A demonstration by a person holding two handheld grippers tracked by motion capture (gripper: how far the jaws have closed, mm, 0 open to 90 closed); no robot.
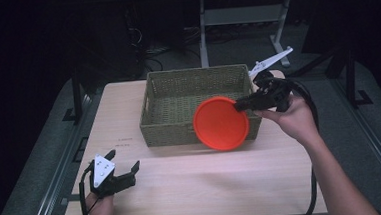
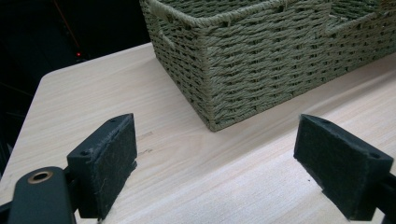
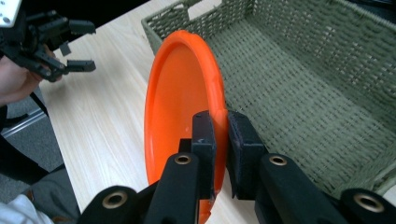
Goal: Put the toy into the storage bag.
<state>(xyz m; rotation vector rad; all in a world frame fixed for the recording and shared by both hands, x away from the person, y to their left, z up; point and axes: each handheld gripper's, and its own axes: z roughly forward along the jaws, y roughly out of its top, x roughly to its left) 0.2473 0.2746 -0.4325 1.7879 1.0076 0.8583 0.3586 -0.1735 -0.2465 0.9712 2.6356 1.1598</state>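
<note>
An orange plate (image 1: 221, 123) hangs tilted on edge over the near right corner of a woven green basket (image 1: 157, 94). My right gripper (image 1: 239, 105) is shut on the plate's rim; in the right gripper view its two pads pinch the orange plate (image 3: 180, 93) just outside the basket (image 3: 299, 88). My left gripper (image 1: 126, 167) rests low at the table's near left corner, open, with nothing between its pads (image 2: 109, 158). The basket's near left corner (image 2: 243, 65) stands ahead of it.
The basket sits at the back middle of a light wooden table (image 1: 193, 182). A white stand (image 1: 245, 16) and dark floor lie beyond the table's far edge. In the right gripper view the left gripper (image 3: 60, 46) shows at upper left.
</note>
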